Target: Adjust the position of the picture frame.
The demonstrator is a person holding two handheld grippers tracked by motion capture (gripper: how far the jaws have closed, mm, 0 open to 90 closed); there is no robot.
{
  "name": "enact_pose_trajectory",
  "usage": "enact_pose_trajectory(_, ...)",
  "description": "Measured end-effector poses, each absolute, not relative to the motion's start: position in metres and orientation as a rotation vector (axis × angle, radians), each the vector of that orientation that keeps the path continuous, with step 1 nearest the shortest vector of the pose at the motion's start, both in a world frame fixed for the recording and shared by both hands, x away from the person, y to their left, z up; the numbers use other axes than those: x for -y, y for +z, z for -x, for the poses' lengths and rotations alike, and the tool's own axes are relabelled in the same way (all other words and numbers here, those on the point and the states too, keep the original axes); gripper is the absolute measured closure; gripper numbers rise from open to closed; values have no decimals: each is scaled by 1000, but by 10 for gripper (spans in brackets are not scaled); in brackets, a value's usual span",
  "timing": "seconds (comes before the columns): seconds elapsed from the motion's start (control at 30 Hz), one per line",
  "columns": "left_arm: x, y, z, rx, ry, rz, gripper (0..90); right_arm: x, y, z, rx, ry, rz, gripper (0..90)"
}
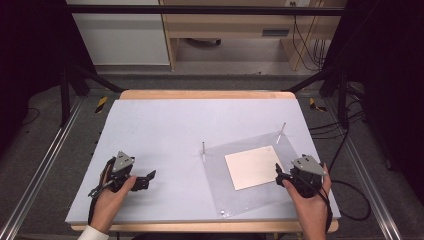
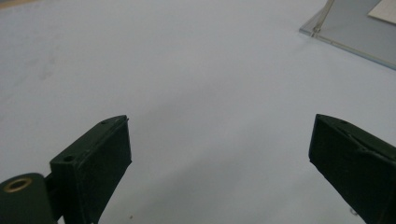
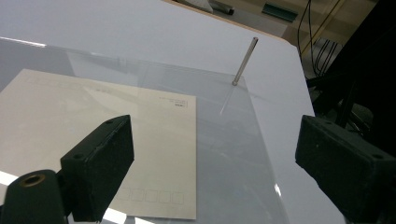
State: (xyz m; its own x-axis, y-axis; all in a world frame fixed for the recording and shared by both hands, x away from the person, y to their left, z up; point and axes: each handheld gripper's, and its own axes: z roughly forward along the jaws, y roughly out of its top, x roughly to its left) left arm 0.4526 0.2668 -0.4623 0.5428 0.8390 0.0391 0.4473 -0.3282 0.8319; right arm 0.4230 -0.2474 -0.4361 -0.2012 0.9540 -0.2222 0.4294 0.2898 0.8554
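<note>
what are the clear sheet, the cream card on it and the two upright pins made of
Clear sheet: likely acrylic, glossy; see-through with reflections. Cream card: paper or thin card, matte, faintly printed. Pins: apparently metal, silvery sheen.

Card (image 1: pixel 251 166) on clear plate (image 1: pixel 220 170), right side of table (image 1: pixel 160 125)

The counter (image 1: pixel 150 130) has a pale bluish-white top with a light wood edge showing at the far side. Grey carpet floor (image 1: pixel 45 150) around it, with metal rails (image 1: pixel 40 170) running down both sides of the frame. Black frame bars (image 1: pixel 200 10) cross the top. Behind, upper middle, there's a light wood desk (image 1: pixel 235 30), a white cabinet panel (image 1: pixel 120 35) left of it, and black cables (image 1: pixel 310 45) hanging upper right.
</note>
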Motion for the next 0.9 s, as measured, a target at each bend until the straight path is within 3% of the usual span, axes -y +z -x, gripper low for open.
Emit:
enact_pose_trajectory(0.2, -256, -459, -449, -992, 617, -2000, 49, 248, -437, -423, -1801, 801, -1228, 170)
enact_pose_trajectory(0.4, -240, -453, -438, -932, 625, -2025, 58, 246, -434, -421, -1815, 789, -1239, 99)
enact_pose_trajectory(0.57, -229, -448, -433, -892, 622, -2034, 55, 244, -432, -421, -1837, 808, -1231, 97)
enact_pose_trajectory(0.9, -185, -396, -461, -787, 560, -1987, 58, 240, -389, -451, -2066, 791, -1104, 181)
